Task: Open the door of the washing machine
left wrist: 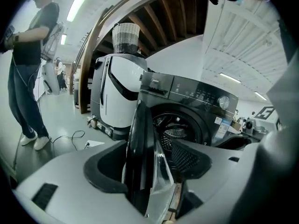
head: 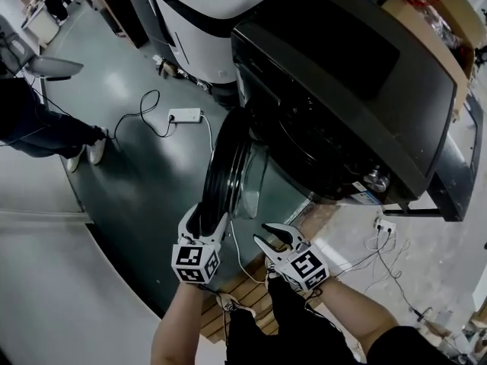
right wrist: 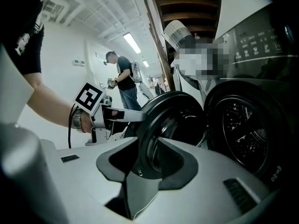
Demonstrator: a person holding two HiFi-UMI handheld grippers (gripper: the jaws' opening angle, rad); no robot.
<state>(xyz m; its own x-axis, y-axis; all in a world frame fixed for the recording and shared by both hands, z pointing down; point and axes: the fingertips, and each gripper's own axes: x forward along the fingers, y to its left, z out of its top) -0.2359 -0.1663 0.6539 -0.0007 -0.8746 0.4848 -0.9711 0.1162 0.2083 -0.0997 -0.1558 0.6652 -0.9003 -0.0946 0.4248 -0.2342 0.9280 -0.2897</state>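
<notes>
The dark front-loading washing machine [head: 342, 90] stands at the upper right. Its round door [head: 227, 162] is swung out and shows edge-on. My left gripper [head: 207, 217] straddles the door's lower rim, one finger on each side. In the left gripper view the door [left wrist: 140, 153] fills the gap between the jaws, and the steel drum [left wrist: 175, 129] shows behind it. My right gripper [head: 275, 234] hangs open just right of the door, holding nothing. In the right gripper view the door [right wrist: 173, 120] stands beyond the open right gripper [right wrist: 147, 164], with the left gripper [right wrist: 112, 115] on its outer rim.
A white appliance [head: 205, 21] stands left of the washer. A power strip [head: 185, 115] with cables lies on the green floor. A person's legs [head: 46, 131] are at the far left. A wooden pallet [head: 243, 287] lies under the washer. A cardboard box [head: 426, 21] is behind it.
</notes>
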